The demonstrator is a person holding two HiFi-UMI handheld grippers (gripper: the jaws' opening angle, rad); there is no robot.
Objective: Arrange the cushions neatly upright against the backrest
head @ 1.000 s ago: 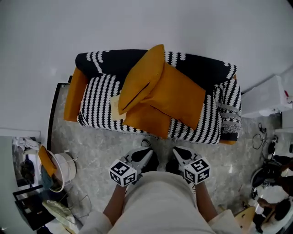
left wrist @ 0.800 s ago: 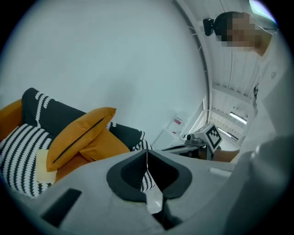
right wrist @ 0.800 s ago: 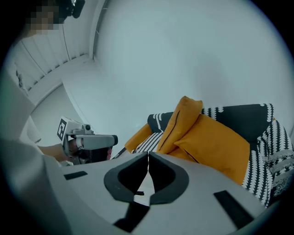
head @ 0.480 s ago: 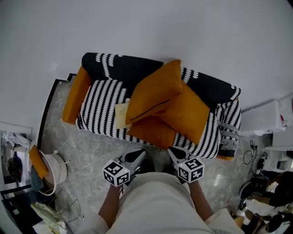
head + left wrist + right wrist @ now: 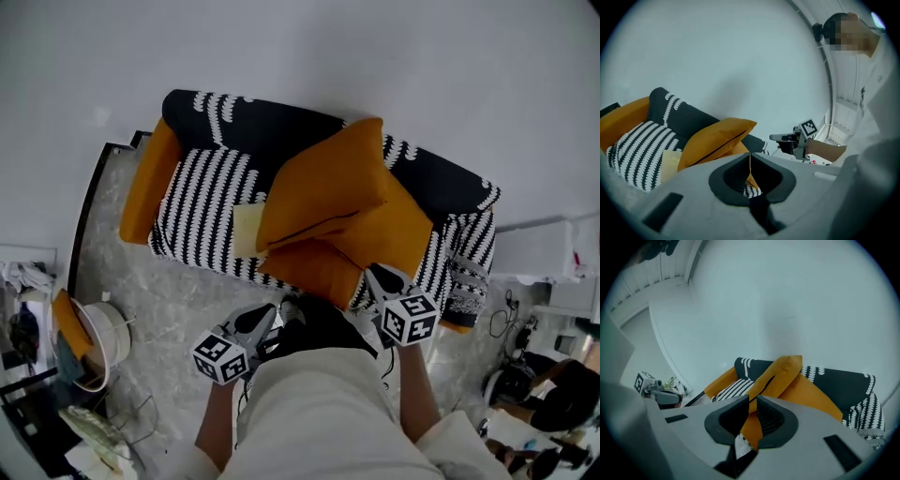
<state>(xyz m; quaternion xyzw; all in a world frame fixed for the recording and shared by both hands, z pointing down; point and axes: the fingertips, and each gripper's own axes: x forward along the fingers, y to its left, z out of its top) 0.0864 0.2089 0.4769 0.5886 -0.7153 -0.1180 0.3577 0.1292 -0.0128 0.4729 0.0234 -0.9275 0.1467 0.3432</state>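
A sofa in a black-and-white striped cover has orange arms. Three orange cushions lie piled on its seat: the top cushion tilts across the backrest, a second cushion lies to its right, and a third cushion lies at the seat's front edge. My left gripper is shut and empty, short of the sofa over the floor. My right gripper is shut and empty, beside the front cushion. The left gripper view shows the top cushion beyond the shut left gripper. The right gripper view shows the pile beyond the shut right gripper.
A pale yellow pad lies on the seat left of the pile. A white bucket and clutter stand on the marble floor at the lower left. A white unit and cables are at the right. A white wall rises behind the sofa.
Both grippers have moved forward toward the sofa. The right one now reaches the seat's front edge by the lowest cushion. The cushions have not moved.
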